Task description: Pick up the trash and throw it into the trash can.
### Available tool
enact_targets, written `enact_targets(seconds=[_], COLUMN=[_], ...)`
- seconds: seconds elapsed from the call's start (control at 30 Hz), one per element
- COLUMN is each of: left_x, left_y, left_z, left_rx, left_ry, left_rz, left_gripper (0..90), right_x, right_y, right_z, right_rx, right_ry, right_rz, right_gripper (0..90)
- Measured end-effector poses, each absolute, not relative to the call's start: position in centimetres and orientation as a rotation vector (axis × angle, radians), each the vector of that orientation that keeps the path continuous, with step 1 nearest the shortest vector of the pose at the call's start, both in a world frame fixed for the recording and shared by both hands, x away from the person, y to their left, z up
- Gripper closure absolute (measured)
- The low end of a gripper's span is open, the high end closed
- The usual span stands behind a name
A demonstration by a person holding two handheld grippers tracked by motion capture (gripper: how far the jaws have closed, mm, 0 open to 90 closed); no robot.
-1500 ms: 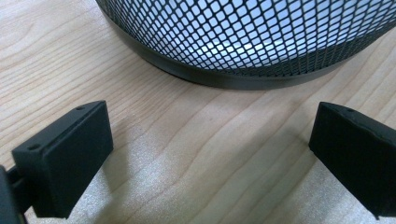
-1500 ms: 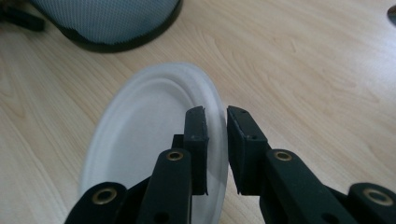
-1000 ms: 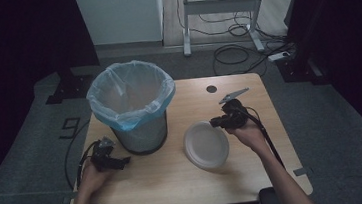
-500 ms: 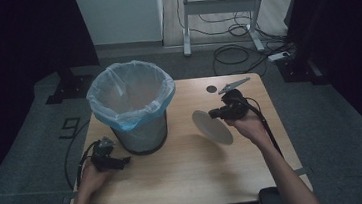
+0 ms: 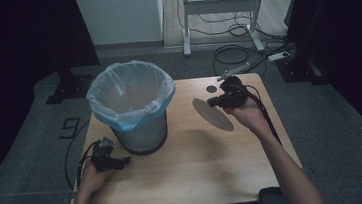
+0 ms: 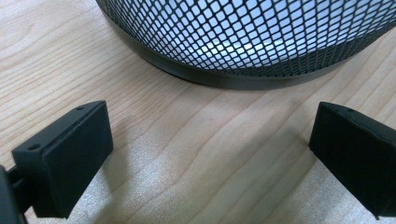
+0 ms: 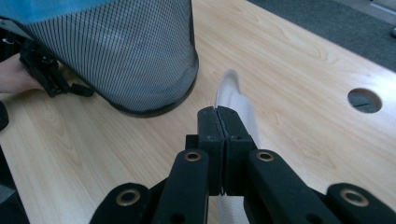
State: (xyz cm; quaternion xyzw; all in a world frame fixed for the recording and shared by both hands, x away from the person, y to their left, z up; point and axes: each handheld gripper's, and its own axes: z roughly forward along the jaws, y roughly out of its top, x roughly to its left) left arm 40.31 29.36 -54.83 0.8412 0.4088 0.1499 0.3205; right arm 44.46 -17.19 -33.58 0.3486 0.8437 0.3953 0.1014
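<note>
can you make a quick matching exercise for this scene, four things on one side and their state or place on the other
Things:
1. left gripper
2. right gripper
3. paper plate
4. mesh waste bin

States or places:
A. lined with a blue bag
B. held tilted above the table
C. open, low beside the bin's base
D. shut on a rim

Pairs: 1-C, 2-D, 3-B, 4-A

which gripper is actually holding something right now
The right gripper: its jaws are shut on the rim of the white plate, lifted and tilted. The left gripper rests open by the mesh bin.
</note>
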Motion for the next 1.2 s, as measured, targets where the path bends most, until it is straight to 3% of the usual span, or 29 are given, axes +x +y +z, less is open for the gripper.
enact_targets(seconds=[1.2], left_x=[40.3], left_y=[29.4], left_z=[-54.8], left_rx=[2.211], left_ry=[1.074], left_rz=[0.394], left_gripper=[0.0], right_x=[47.5], right_y=[-9.6], right_z=[-23.9], right_rx=[0.934], right_ry=[2.466], right_rz=[1.2], right_gripper=[88.6])
